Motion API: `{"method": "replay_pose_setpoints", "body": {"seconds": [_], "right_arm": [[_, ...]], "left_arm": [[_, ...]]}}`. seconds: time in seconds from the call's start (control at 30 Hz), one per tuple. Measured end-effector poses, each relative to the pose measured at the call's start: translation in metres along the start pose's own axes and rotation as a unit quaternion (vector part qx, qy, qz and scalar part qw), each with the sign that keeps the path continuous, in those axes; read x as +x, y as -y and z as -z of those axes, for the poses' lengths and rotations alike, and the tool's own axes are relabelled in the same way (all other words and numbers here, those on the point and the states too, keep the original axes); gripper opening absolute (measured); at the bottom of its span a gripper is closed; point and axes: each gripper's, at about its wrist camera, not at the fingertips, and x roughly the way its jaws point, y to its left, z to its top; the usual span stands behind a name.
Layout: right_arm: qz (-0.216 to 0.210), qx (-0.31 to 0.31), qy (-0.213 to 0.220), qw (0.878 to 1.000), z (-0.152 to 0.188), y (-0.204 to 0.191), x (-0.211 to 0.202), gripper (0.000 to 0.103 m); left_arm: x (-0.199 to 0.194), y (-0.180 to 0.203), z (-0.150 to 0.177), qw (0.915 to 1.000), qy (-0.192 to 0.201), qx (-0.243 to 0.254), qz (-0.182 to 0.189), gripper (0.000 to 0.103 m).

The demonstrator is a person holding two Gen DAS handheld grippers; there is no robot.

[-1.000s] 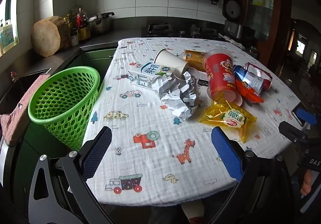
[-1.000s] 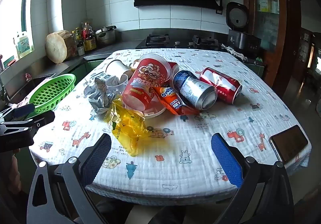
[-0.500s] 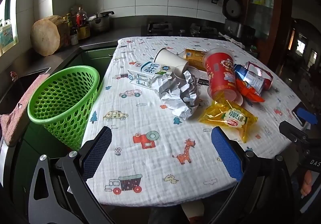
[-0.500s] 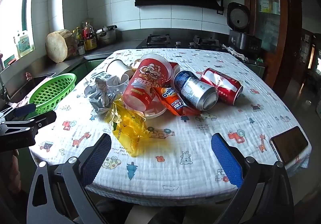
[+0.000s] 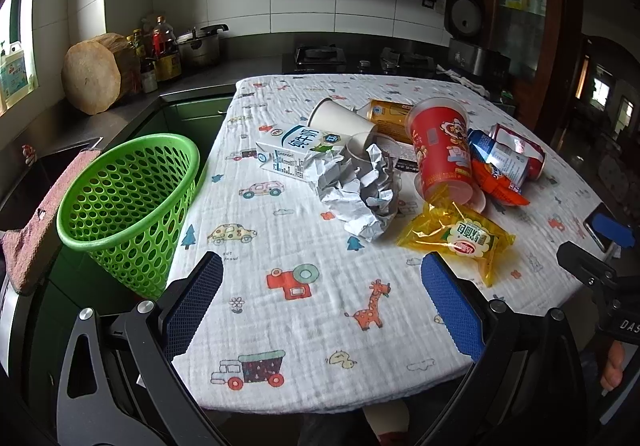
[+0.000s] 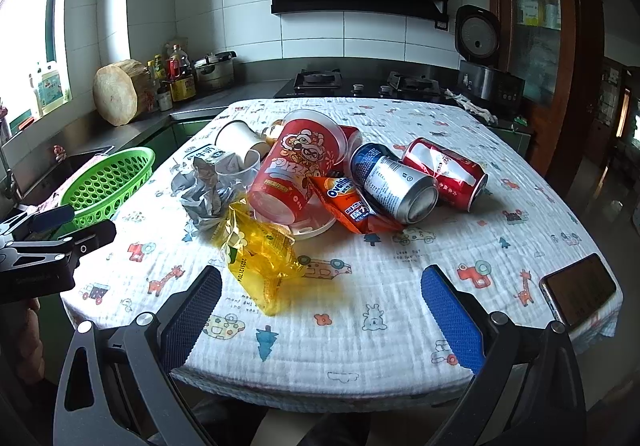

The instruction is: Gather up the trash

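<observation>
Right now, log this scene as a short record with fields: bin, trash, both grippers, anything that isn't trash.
bin: green basket, off the table's left edge, no trash visible inside
trash: crumpled paper, milk carton, red cup, yellow wrapper, two cans
left gripper: open, holding nothing
right gripper: open, holding nothing
not trash: phone, near right table edge

Your left gripper (image 5: pixel 320 298) and right gripper (image 6: pixel 320 310) look alike: black angular metal frames with triangular cut-outs and silver screw heads at the joints. Each finger carries a blue, finely textured pad (image 5: pixel 450 310). White letters "DAS" mark the right gripper's black body where it shows in the left wrist view.
</observation>
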Motion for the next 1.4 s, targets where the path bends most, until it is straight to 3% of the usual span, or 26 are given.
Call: {"method": "replay_pose_setpoints", "body": {"seconds": [1.4], "right_arm": [[-0.031, -0.036, -0.007, 0.999, 0.000, -0.014, 0.017, 0.097]], "left_arm": [[0.010, -0.014, -0.007, 0.9998, 0.001, -0.009, -0.016, 0.098]]}}
